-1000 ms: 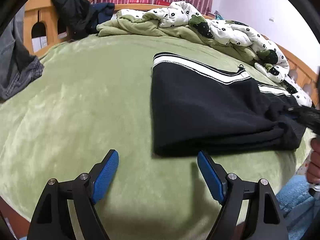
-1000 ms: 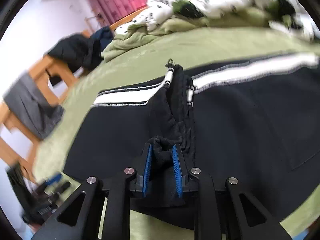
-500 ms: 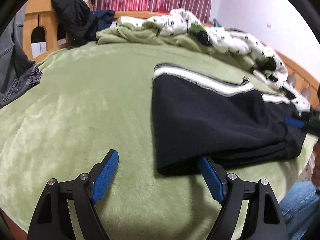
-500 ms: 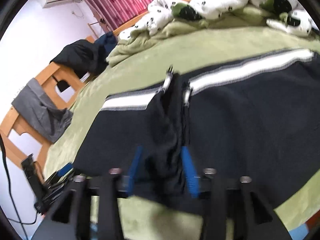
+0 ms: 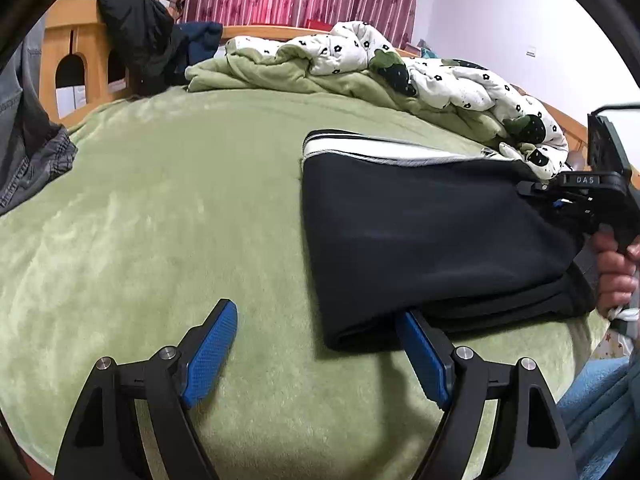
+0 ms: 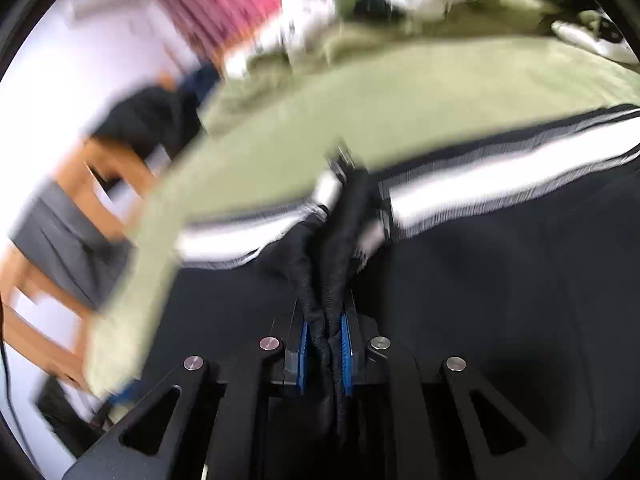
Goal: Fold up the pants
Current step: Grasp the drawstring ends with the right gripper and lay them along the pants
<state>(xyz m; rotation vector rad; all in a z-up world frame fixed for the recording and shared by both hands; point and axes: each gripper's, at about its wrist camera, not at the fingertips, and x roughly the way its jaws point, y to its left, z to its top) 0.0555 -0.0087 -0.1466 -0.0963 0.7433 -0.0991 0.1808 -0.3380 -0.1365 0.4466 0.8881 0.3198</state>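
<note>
The black track pants [image 5: 432,236] lie folded into a thick, soft slab on the plush green blanket [image 5: 168,216], a white side stripe edged in dark piping running along their far edge. The left gripper [image 5: 316,344] points down at a slant over the blanket with its jaws spread wide and nothing between them; its textured blue pads [image 5: 210,354] are flat and paddle-shaped, and the near folded corner of the pants lies on top of the tip of the jaw nearer the pants, while the other jaw stands over bare blanket. The right gripper [image 6: 325,354] is clamped tight on a bunched ridge of knitted black fabric that rises out of the pants [image 6: 500,288] straight ahead of its jaws, the stripe crossing just beyond. In the left view a hand [image 5: 616,276] grips that tool's black handle at the pants' far end. A rumpled white flower-print quilt [image 5: 432,72] lies well beyond both jaws.
</note>
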